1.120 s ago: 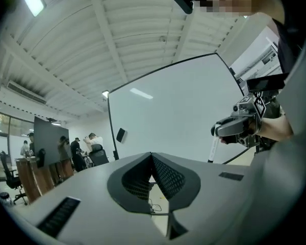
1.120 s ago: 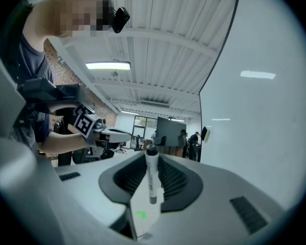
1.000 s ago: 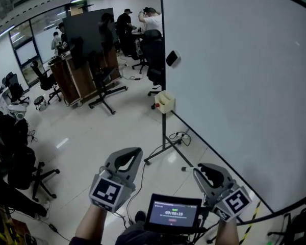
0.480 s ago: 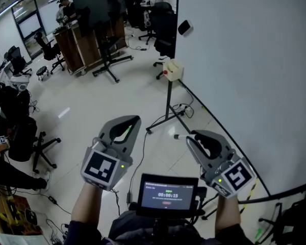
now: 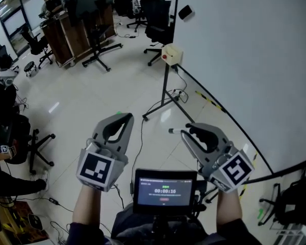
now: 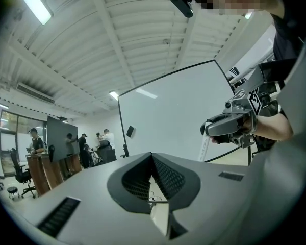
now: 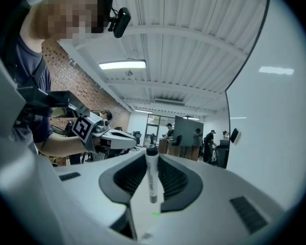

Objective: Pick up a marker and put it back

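Right gripper [image 7: 152, 161] is clamped on a white marker [image 7: 151, 177]; the marker stands upright between the jaws, its dark end poking past the tips; in the head view this gripper sits just beside the whiteboard [image 5: 245, 60], near its lower edge, and the marker juts from the tips away from the board; left gripper [image 5: 126, 117] is farther from the whiteboard, well apart from the right one, jaws pressed together at the tips with nothing between them; a small lit screen [image 5: 164, 190] sits lower, between the two wrists.
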The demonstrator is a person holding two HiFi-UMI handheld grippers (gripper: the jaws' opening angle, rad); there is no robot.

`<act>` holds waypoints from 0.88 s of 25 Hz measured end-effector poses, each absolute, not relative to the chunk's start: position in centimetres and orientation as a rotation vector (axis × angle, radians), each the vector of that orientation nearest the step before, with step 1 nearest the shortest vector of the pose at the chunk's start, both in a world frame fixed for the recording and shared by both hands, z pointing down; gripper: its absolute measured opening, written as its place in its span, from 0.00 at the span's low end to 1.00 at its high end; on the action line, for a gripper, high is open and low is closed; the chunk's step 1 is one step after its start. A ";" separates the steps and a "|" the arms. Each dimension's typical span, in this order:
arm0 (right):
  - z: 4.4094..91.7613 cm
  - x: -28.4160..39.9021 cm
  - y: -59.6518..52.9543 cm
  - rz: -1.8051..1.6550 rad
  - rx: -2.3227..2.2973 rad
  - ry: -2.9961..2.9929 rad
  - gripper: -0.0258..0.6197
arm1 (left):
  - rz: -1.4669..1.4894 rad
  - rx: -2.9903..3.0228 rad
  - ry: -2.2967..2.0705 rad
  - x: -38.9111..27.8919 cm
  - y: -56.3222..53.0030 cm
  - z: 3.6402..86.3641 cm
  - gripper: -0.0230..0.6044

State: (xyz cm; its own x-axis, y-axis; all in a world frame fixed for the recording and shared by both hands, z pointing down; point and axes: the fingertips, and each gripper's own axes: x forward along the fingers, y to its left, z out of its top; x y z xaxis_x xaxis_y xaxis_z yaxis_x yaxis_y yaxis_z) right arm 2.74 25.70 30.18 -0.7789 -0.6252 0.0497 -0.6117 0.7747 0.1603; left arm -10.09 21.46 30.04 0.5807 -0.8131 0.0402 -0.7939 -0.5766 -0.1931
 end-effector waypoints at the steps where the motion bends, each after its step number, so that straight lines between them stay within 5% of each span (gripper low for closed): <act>1: 30.4 2.2 26.0 -0.207 1.007 -2.852 0.18 | -0.179 -2.662 1.358 -10.7 21.5 30.3 0.04; 22: 31.0 -0.4 28.8 -0.172 1.195 -2.764 0.18 | -0.146 -2.708 1.262 -14.5 22.4 31.3 0.04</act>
State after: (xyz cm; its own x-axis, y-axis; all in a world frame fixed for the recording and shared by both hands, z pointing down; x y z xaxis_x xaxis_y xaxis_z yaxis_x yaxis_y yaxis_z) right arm -0.37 28.80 31.03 -0.6795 -0.7303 0.0700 -0.7160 0.6809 0.1537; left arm -14.52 22.37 31.30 0.6413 -0.7669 0.0248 -0.7523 -0.6347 -0.1767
